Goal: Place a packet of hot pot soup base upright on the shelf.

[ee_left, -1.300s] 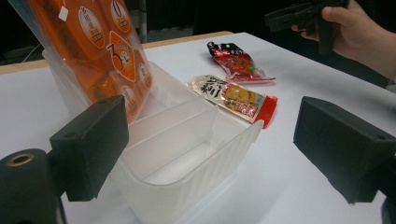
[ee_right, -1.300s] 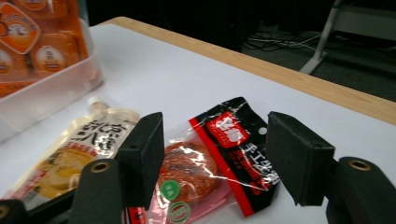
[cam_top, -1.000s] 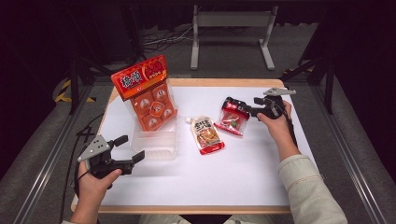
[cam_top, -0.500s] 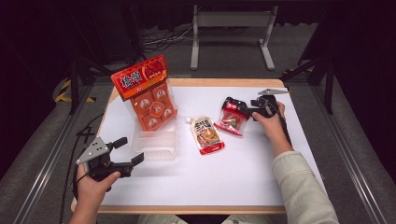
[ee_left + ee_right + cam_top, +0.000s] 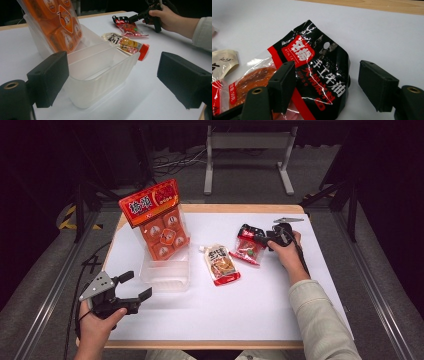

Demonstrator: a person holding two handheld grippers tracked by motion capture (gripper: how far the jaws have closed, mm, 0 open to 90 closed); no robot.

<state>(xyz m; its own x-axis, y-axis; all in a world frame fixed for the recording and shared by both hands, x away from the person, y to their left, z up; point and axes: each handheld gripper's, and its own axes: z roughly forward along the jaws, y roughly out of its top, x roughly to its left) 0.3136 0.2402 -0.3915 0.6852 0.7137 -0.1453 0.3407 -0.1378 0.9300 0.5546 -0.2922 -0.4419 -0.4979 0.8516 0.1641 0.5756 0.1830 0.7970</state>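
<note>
A red-and-black snack packet (image 5: pixel 247 249) lies on the white table right of centre. My right gripper (image 5: pixel 259 238) is open at the packet's far end. In the right gripper view the jaws (image 5: pixel 328 77) straddle the black end of the packet (image 5: pixel 319 67): the left jaw is over it and the right jaw stands beside it, neither pressing. A beige pouch with a red cap (image 5: pixel 220 264) lies just left of the packet. My left gripper (image 5: pixel 136 285) is open at the front left, aimed at a clear plastic bin (image 5: pixel 100 75) and holding nothing.
A tall orange multi-pack (image 5: pixel 156 220) stands tilted in the far part of the clear bin (image 5: pixel 165 275). The table's wooden edge (image 5: pixel 240 208) runs behind the packet. A metal stand (image 5: pixel 247 155) is on the floor beyond the table.
My right gripper has sunk and edged left, closer over the packet's black end. The left gripper has barely shifted.
</note>
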